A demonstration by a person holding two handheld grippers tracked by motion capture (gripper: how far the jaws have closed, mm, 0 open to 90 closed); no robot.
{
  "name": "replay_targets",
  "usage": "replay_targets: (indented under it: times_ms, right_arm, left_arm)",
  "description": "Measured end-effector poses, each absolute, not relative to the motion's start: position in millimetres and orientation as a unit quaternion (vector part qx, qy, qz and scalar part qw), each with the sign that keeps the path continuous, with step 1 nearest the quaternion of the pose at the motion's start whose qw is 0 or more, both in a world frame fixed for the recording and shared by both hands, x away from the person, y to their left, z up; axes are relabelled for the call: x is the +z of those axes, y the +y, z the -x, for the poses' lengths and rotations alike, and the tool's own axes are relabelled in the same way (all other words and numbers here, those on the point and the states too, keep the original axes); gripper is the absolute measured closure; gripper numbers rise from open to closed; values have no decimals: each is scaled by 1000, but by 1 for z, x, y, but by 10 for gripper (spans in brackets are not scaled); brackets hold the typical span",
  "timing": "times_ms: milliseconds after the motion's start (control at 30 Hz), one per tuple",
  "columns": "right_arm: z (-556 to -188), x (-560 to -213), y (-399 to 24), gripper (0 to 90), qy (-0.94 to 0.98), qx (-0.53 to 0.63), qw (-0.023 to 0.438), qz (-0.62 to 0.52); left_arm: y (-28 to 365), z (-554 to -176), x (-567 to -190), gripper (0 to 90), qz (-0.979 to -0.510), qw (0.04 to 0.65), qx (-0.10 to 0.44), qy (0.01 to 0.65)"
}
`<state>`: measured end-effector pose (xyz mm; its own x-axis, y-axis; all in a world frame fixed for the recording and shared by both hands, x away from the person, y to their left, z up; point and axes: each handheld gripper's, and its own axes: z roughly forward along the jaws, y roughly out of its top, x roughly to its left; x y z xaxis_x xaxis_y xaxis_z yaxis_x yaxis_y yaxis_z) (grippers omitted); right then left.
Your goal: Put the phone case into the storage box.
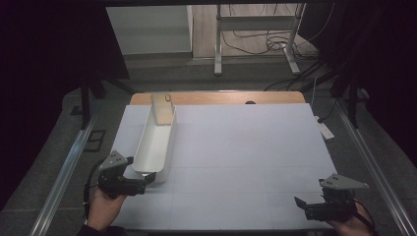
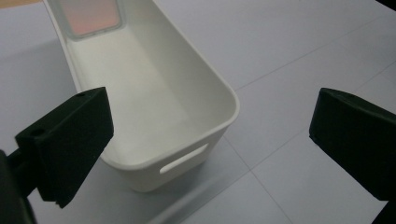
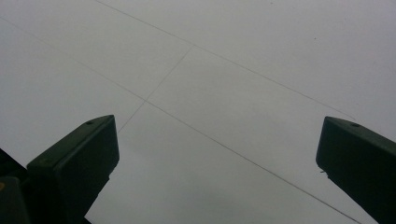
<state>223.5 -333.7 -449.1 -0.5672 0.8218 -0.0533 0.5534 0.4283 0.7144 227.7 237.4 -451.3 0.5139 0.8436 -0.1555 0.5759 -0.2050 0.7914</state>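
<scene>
High view, catalogued left to right as we find it. Item one: our left gripper (image 1: 142, 184), held in the left hand (image 1: 104, 206) at the near left of the table, its jaws spread wide and holding nothing, pointing at the near end of the bin. Item two: a long white bin (image 1: 155, 142), lying lengthwise away from us on the left part of the white table cover (image 1: 246, 147), its near short end just beside the left gripper. Item three: a flat card-like piece (image 1: 162, 110) with a pale orange face, standing tilted against the bin's far end. Item four: our right gripper (image 1: 301, 205), in the right hand (image 1: 351, 223) at the near right corner, well apart from the bin, jaws likewise wide apart and empty, above bare cover.

Left gripper view: we see the bin's (image 2: 154, 93) near end, with its slot handle (image 2: 183, 158), lying between the two open jaws but touching neither; the orange-faced piece (image 2: 91, 16) shows at the far end.

Right gripper view: two jaws set far apart over the seamed white cover (image 3: 210, 93).
</scene>
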Motion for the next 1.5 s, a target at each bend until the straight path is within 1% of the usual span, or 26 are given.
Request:
replay_targets:
  times_ms: [1500]
  right_arm:
    - [-224,-450,-333,0,822,329,202,-419]
  left_arm:
    - [244,-180,-466,4,-765,386,165,488]
